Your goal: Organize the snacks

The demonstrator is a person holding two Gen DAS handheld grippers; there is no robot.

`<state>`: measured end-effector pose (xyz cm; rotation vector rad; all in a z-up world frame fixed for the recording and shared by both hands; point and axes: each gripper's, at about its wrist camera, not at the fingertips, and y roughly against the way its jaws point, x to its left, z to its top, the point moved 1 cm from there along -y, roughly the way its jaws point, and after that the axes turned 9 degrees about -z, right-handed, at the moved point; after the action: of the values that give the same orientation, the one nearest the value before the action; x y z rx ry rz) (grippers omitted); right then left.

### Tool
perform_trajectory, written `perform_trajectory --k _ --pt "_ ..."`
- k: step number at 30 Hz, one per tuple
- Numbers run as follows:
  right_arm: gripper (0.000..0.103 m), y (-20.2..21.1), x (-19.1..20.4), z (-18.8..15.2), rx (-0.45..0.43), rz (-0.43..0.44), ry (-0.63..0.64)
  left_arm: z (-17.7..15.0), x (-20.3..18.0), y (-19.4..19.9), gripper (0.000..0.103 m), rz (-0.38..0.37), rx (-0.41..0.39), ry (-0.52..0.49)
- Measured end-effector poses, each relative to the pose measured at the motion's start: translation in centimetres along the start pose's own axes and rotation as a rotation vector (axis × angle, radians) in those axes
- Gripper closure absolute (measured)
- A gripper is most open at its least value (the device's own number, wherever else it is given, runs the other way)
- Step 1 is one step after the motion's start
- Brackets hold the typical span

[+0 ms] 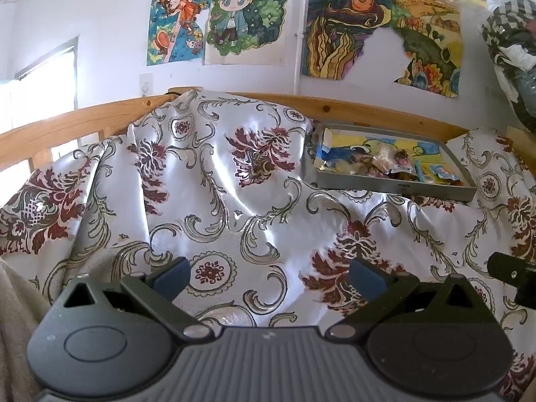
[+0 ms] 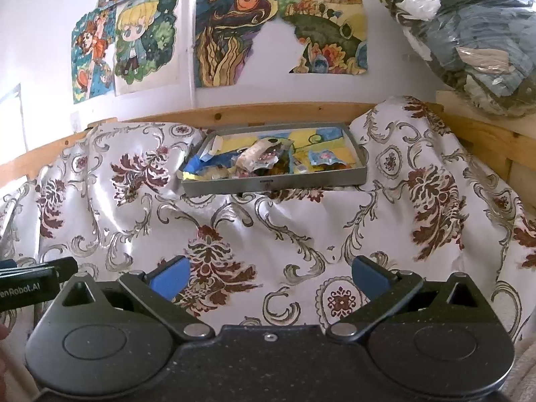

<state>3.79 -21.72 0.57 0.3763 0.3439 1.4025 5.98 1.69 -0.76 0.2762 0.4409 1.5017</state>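
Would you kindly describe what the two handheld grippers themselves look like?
Both match: the left gripper and right gripper have black linkage arms with silver pivot pins, round black housings, a ribbed dark body and blue finger pads. The left one's side bears white "Robot.AI" lettering, seen in the right view.

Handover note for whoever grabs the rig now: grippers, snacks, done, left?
Left gripper: open, empty, over the floral cloth.
Right gripper: open, empty, also short of the tray.
Snacks: loose wrappers heaped in the grey tray on the cloth by the wooden rail.
Done: nothing visibly sorted.
Left: reach the tray and sort the heap, probably right gripper first, since it faces the tray more squarely.
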Motion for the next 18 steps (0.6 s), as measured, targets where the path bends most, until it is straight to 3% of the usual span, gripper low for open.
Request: perform_trajectory --k 18 --pt "0.001 -0.09 0.12 -0.08 0.005 -0.001 0.006 -0.12 -0.04 0.04 0.0 -0.002 -0.003 -0.004"
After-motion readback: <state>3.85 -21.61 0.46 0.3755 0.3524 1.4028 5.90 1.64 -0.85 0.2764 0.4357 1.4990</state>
